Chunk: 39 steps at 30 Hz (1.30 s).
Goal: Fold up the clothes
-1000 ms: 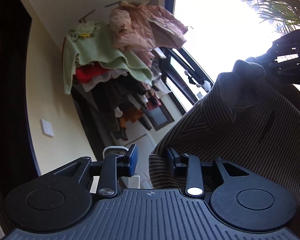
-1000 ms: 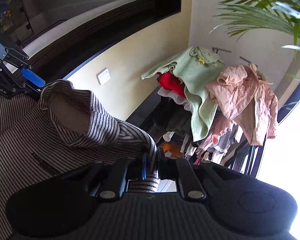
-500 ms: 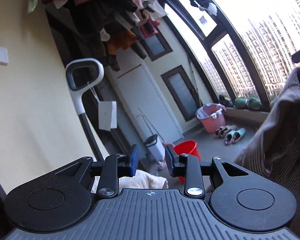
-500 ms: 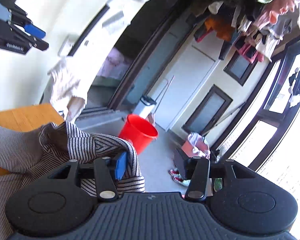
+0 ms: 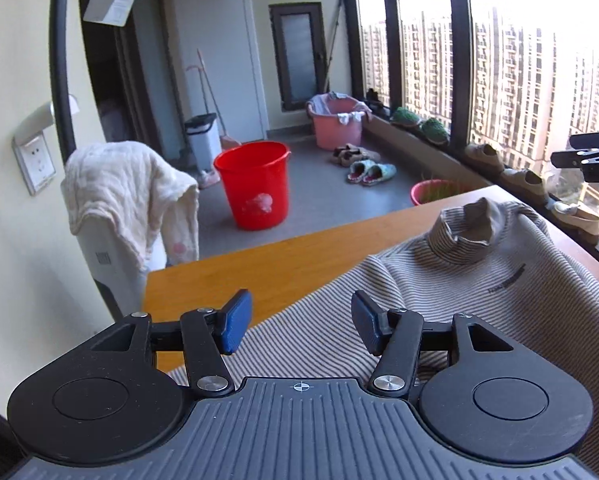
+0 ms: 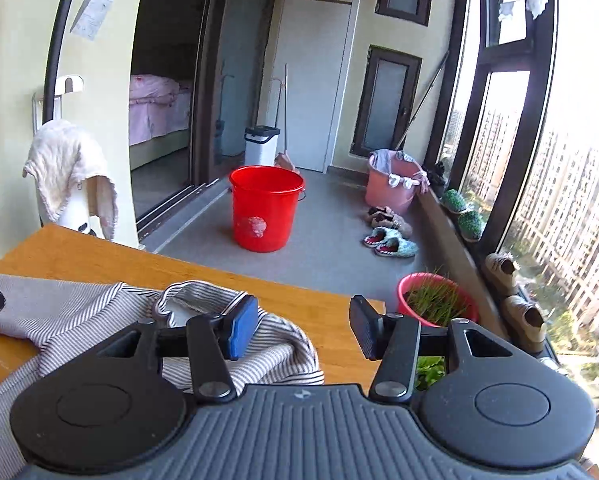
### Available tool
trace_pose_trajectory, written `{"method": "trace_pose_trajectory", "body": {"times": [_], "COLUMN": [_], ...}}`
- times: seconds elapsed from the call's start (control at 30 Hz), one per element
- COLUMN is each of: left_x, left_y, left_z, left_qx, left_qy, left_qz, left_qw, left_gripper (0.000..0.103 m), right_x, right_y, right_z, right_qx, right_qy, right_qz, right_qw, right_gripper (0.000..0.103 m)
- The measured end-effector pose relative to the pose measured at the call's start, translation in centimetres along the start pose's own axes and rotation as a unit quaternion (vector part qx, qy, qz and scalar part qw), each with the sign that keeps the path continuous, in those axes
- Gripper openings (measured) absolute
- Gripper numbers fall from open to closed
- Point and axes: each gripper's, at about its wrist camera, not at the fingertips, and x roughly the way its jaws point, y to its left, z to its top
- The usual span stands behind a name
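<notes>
Currently between steps: striped turtleneck spread on table, fold itself not yet begun.

Left wrist view: left claw apart, nothing pinched; jaws just been opening. Hovering over sweater's near shoulder/sleeve area, pads clear of fabric. Striped turtleneck lying front up, small chest label visible, collar toward far table edge. Bare table to left of garment, so room there for dragging or laying a sleeve across. Far edge close behind collar; right edge near window side, cloth running right up to it, possibly over — cannot tell. Right claw's tips just visible at right frame border, above table, well apart from left claw. Beyond far edge: red bucket, white stand draped with towel by table's left corner.

Right wrist view: right claw also apart, empty; jaws opened a moment ago, now steady. Collar bunched just beside and partly behind left pad. Table corner right under the claw, drop to floor and pink grass pot past it.

Judgement on next move: re-grip a sleeve or side seam with each claw, fold inward toward centre. Little margin at far-right corner; free room mostly on left side.
</notes>
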Motion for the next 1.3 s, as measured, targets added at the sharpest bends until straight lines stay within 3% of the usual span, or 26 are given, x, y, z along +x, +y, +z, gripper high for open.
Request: {"method": "trace_pose_trajectory", "body": {"times": [0.1, 0.23, 0.33, 0.4, 0.47, 0.7, 0.87, 0.97, 1.07, 1.13, 1.2, 1.3], "left_x": [2.0, 5.1, 7.0, 7.6, 8.0, 9.8, 10.6, 9.7, 7.8, 5.2, 2.5, 0.5], "left_y": [-1.7, -4.2, -5.6, -5.3, -4.2, 0.2, 4.2, 5.5, 4.7, 4.1, 3.2, 0.8], "left_z": [-0.9, -2.0, -3.0, -3.1, -3.0, -2.2, -1.5, -1.7, -2.0, -2.6, -3.2, -4.4], "left_qx": [-0.027, -0.013, -0.011, -0.009, -0.019, -0.044, -0.065, -0.086, -0.088, -0.096, -0.104, -0.102], "left_qy": [0.030, 0.045, 0.056, 0.050, 0.051, 0.051, 0.044, 0.037, 0.031, 0.021, 0.010, 0.013], "left_qz": [-0.051, -0.060, -0.040, -0.021, -0.012, 0.048, 0.093, 0.078, 0.067, 0.034, -0.009, -0.080], "left_qw": [0.9979, 0.9971, 0.9976, 0.9985, 0.9984, 0.9965, 0.9926, 0.9926, 0.9934, 0.9946, 0.9945, 0.9915], "left_gripper": [0.062, 0.060, 0.049, 0.036, 0.031, 0.032, 0.037, 0.039, 0.038, 0.039, 0.041, 0.048], "right_x": [-0.2, 0.5, 1.6, 2.8, 4.2, 8.6, 8.0, 6.3, 3.3, 1.9, 1.7, 3.0], "right_y": [0.6, 2.3, 3.5, 4.2, 4.8, 6.2, 4.1, 2.6, 2.0, 2.0, 1.8, 1.2], "right_z": [-2.6, -5.5, -6.0, -5.7, -5.2, -2.9, -3.8, -5.9, -7.2, -7.7, -7.9, -8.1], "right_qx": [0.007, 0.007, 0.016, 0.013, 0.016, 0.032, 0.036, 0.016, -0.020, -0.047, -0.054, -0.026], "right_qy": [0.038, 0.081, 0.090, 0.092, 0.091, 0.085, 0.107, 0.104, 0.071, 0.050, 0.054, 0.075], "right_qz": [0.032, 0.063, 0.085, 0.098, 0.108, 0.111, 0.078, 0.044, 0.017, 0.007, 0.007, 0.022], "right_qw": [0.999, 0.995, 0.992, 0.991, 0.990, 0.990, 0.991, 0.993, 0.997, 0.998, 0.997, 0.997], "right_gripper": [0.051, 0.051, 0.049, 0.034, 0.030, 0.030, 0.037, 0.037, 0.037, 0.038, 0.046, 0.046]}}
